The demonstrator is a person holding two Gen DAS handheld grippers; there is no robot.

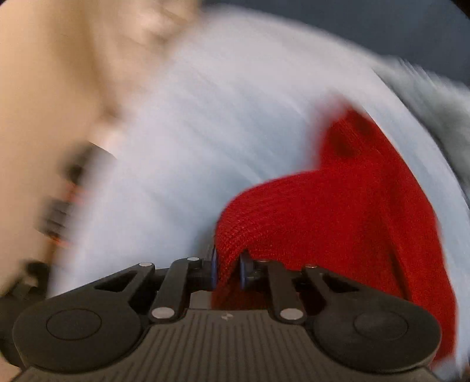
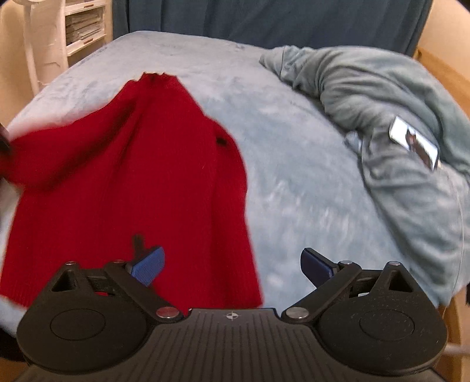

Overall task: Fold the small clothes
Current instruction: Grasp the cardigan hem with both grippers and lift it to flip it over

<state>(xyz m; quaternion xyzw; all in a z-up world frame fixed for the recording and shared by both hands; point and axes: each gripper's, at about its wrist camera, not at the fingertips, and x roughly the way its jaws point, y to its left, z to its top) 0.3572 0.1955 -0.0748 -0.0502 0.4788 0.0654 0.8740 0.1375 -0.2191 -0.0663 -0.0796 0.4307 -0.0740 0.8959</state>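
A small red knit sweater (image 2: 132,182) lies partly folded on a pale blue fleece bed cover (image 2: 293,176). My left gripper (image 1: 228,269) is shut on a fold of the red sweater (image 1: 337,211) and lifts it; the left wrist view is blurred by motion. My right gripper (image 2: 232,264) is open and empty, just above the sweater's lower right corner, with its left pad (image 2: 148,264) over the red knit and its right pad (image 2: 318,266) over the bed cover.
A crumpled grey-green blanket (image 2: 382,117) lies at the right of the bed with a phone-like flat object (image 2: 414,141) on it. White shelves (image 2: 82,23) stand at the back left. A dark curtain (image 2: 264,17) hangs behind the bed.
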